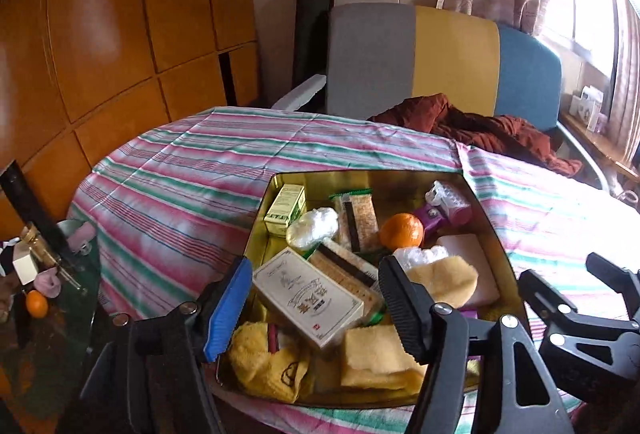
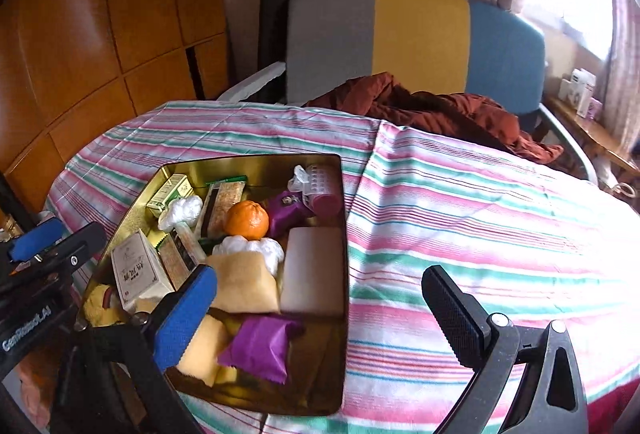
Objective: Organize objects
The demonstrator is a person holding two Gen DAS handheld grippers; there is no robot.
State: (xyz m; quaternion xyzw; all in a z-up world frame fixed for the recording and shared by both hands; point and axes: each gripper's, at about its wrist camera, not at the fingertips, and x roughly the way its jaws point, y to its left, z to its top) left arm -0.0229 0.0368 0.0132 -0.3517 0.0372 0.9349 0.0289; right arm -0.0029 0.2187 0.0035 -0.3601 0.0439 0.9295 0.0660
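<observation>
We note the gold tin [image 1: 486, 230] on the striped tablecloth [image 1: 168, 186] already packed: a tangerine [image 1: 401, 231] near its middle, a white printed carton [image 1: 308, 296] on the near side of the fruit, a small green box [image 1: 286, 210] in the tin's far left corner, a purple packet [image 2: 260, 348] and yellow cloths [image 1: 376, 362] along its near wall. The left gripper [image 1: 316, 308] stands over the tin's near edge with jaws wide and nothing between the pads; the right gripper [image 2: 328, 318] straddles the tin's right wall, also wide and empty. The tablecloth around the tin looks bare, so we judge filling nearly finished. For the next step, we suggest lifting both tools clear of the tin without brushing the propped carton.
</observation>
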